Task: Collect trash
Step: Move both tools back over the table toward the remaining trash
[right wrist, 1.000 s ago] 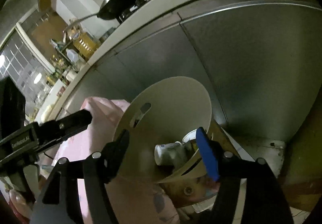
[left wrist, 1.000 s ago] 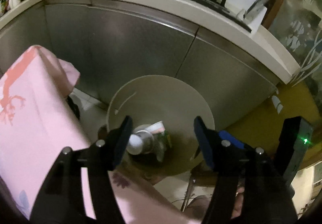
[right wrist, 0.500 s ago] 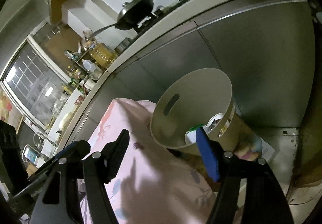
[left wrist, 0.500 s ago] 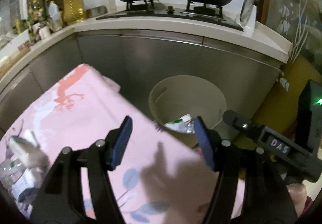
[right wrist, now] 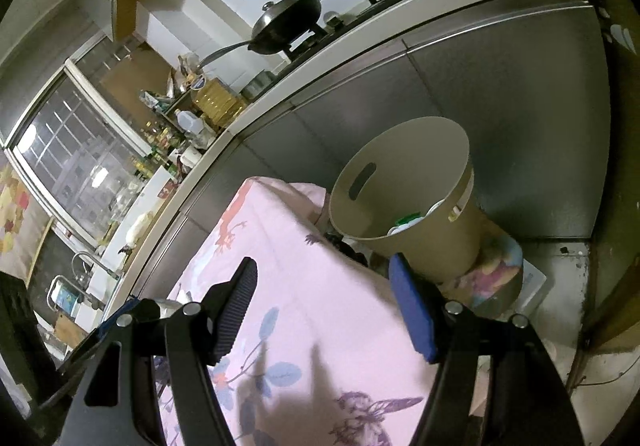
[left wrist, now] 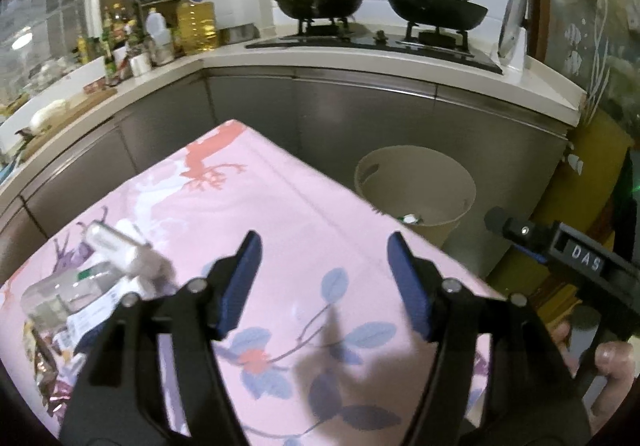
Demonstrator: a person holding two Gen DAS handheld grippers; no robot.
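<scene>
At nine o'clock of left gripper (left wrist: pixel 320 278), fingers opening and empty: trash (left wrist: pixel 100 278) on pink-clothed counter (left wrist: pixel 280 213), bottle's long axis toward ten; right gripper (right wrist: pixel 324 298) spread, empty, farther.

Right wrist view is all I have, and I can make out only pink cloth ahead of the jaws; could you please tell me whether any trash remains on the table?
Observer: Yes. The left wrist view shows a pile at the left edge of the pink cloth: a white cylinder, a clear bottle and crumpled wrappers.
Operator: Thank you. Is the left gripper carrying anything?
Observer: No. The left gripper has nothing between its fingers, and its jaws are opening over bare cloth to the right of that pile.
</scene>
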